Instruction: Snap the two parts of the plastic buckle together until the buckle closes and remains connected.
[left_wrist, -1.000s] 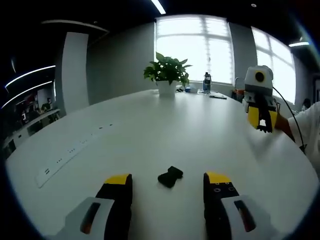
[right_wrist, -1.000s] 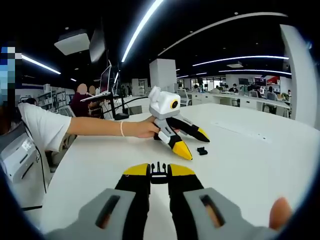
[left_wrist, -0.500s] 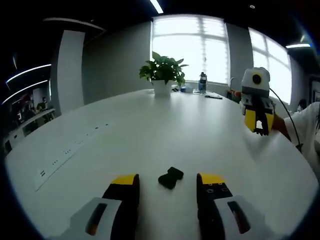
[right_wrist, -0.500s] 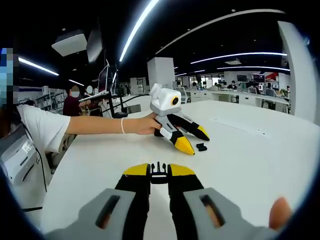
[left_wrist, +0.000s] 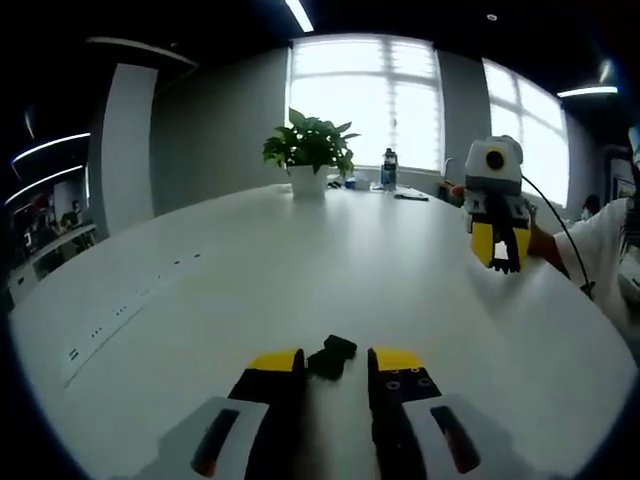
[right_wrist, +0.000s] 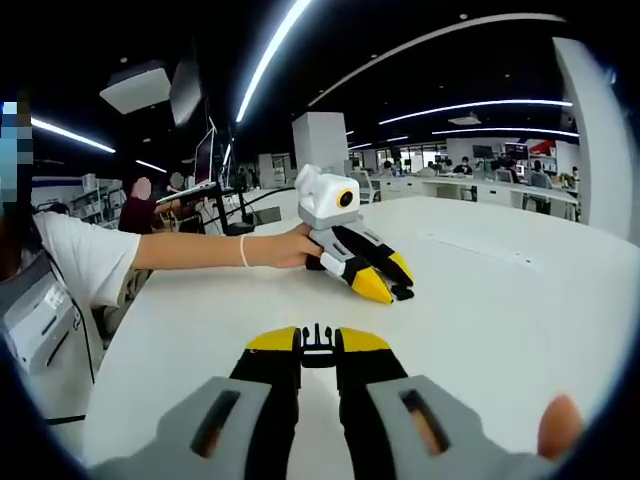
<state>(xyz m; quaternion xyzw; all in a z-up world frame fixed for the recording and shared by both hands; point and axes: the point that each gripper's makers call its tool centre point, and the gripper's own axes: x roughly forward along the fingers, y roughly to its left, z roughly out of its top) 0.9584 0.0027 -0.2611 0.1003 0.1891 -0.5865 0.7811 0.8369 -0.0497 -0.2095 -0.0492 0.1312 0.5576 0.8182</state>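
On the white table (left_wrist: 300, 260) lies a small black buckle part (left_wrist: 331, 356). My left gripper (left_wrist: 335, 362) is open, its yellow-tipped jaws standing narrowly on either side of that part, with a thin gap showing on the right. The right gripper view shows the left gripper (right_wrist: 387, 278) low on the table, the black part (right_wrist: 402, 292) at its tips. My right gripper (right_wrist: 318, 346) is shut on the other buckle part (right_wrist: 318, 337), a black piece with prongs poking out past the tips. In the left gripper view, the right gripper (left_wrist: 497, 256) hangs above the table at the right.
A potted plant (left_wrist: 308, 150) and a bottle (left_wrist: 388, 170) stand at the table's far edge by the window. A socket strip (left_wrist: 125, 308) runs along the left. A person's arm (right_wrist: 200, 250) holds the left gripper; office desks and people lie behind.
My left gripper's jaws have drawn in from wide apart to close around the black part and moved forward over it. The right gripper stays shut on its part, hardly moving.
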